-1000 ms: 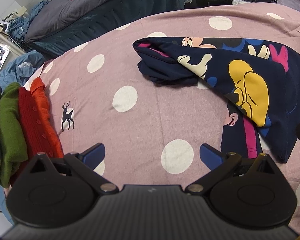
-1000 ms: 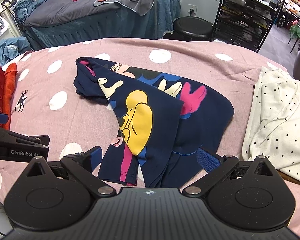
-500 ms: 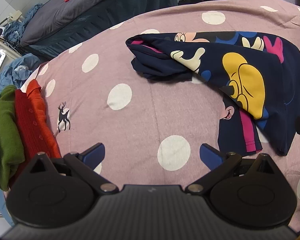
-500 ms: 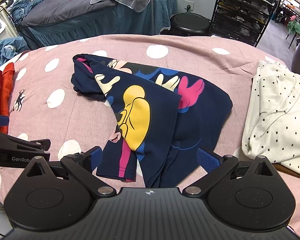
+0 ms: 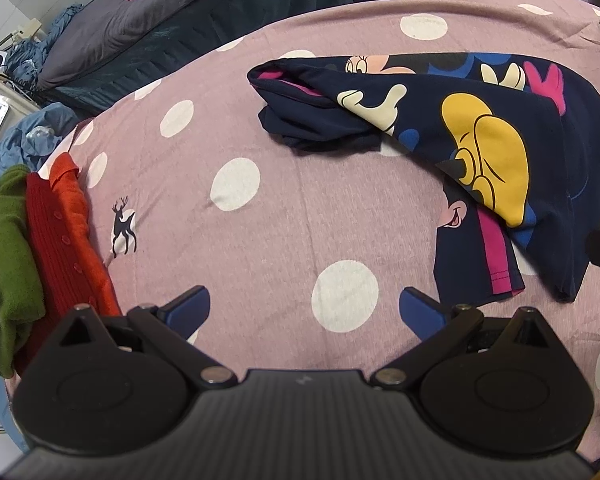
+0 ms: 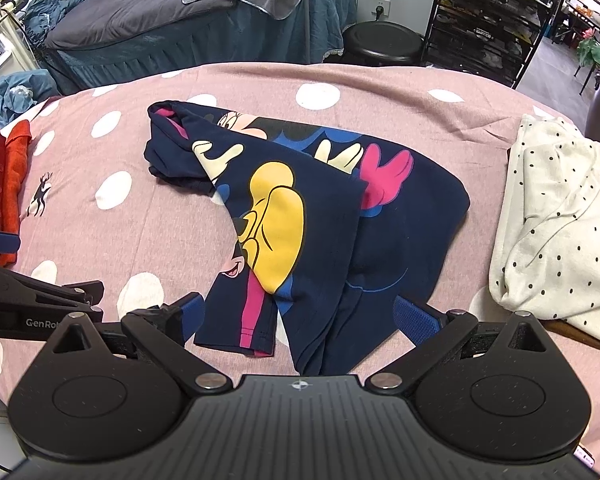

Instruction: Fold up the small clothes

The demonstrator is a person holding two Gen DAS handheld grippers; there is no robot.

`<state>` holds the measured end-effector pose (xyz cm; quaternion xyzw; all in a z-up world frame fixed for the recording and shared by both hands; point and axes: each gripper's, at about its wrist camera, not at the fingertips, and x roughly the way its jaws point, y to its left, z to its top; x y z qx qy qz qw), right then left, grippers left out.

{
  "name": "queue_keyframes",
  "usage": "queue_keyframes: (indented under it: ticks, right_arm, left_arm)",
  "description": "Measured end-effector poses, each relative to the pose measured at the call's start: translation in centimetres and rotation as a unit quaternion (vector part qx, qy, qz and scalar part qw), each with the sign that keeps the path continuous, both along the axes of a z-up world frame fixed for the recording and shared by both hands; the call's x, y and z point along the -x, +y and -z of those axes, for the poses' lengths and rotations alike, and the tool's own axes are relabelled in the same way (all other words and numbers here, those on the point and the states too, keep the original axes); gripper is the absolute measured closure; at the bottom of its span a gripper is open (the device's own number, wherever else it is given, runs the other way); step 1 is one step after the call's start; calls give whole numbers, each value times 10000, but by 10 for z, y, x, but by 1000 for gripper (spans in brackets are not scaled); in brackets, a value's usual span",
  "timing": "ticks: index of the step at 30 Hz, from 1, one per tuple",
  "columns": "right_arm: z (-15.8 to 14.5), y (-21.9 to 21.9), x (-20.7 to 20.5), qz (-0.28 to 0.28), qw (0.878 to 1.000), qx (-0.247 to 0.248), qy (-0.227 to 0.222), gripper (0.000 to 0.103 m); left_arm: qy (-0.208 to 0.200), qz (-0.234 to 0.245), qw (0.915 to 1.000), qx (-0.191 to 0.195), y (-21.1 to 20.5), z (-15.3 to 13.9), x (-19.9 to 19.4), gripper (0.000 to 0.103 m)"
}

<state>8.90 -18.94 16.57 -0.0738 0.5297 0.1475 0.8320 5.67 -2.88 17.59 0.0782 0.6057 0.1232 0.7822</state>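
Note:
A navy cartoon-print garment [image 6: 300, 216] lies partly folded on the pink polka-dot cover [image 6: 140, 224]; it also shows in the left wrist view [image 5: 480, 152] at upper right. My right gripper [image 6: 300, 316] is open and empty, hovering over the garment's near hem. My left gripper [image 5: 304, 312] is open and empty above bare cover, left of the garment. The left gripper's body [image 6: 32, 308] shows at the left edge of the right wrist view.
A stack of folded green, red and orange clothes [image 5: 40, 248] sits at the cover's left edge. A white dotted garment [image 6: 560, 220] lies at the right. A dark bed [image 6: 160, 28], a black stool [image 6: 384, 44] and a shelf rack [image 6: 492, 32] stand behind.
Both grippers have drawn back slightly toward me and stay open. The garment has not moved.

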Motion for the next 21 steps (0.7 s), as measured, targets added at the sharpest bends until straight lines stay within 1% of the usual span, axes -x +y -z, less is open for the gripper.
queue_keyframes:
  ticks: [5, 12, 14, 17, 21]
  right_arm:
    - [3, -2, 1, 20, 10000, -6, -10, 0]
    - [4, -7, -1, 138, 9998, -104, -94, 0]
    - [3, -9, -1, 189, 9994, -184, -215, 0]
    - [4, -11, -1, 126, 9976, -400, -553, 0]
    - [23, -11, -13, -105, 9947, -546, -865, 0]
  left_arm:
    - [35, 5, 10000, 28, 1, 6, 0, 0]
    - [110, -100, 9997, 180, 7, 15, 1, 0]
    - [92, -166, 9993, 312, 10, 16, 1, 0]
    - [42, -263, 9982, 543, 16, 21, 1, 0]
    - [135, -247, 9953, 928, 21, 31, 3, 0]
